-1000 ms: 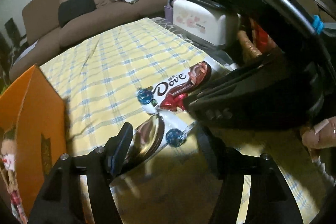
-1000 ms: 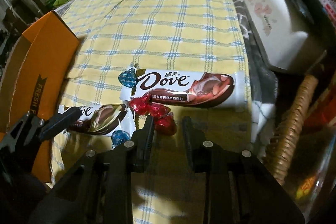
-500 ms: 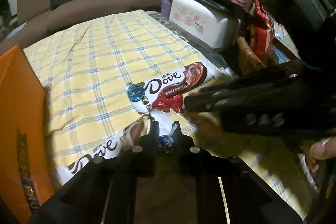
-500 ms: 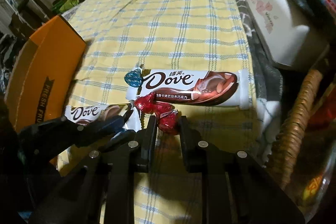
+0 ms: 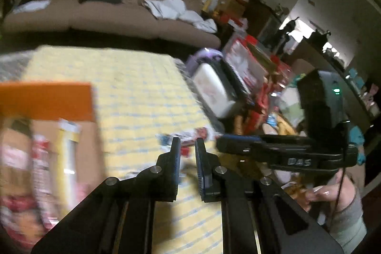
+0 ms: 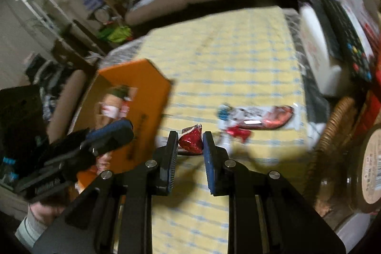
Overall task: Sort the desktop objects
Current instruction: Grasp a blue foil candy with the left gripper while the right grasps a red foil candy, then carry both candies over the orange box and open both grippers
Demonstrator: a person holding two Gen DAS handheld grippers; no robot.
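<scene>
My right gripper (image 6: 190, 143) pinches red foil-wrapped chocolate (image 6: 191, 141) at mid-body; light, crushable, slippery foil. Left gripper (image 5: 186, 151) nearly closed; contents indiscernible. Orange box (image 6: 133, 97) left of it.

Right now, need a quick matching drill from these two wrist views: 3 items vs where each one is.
Items:
1. red foil candy
2. Dove bar
3. orange box

Places:
A. flat on the yellow checked cloth
B. at the cloth's left edge, snacks inside
C. between the right hand-held gripper fingers

Pairs: 1-C, 2-A, 3-B
</scene>
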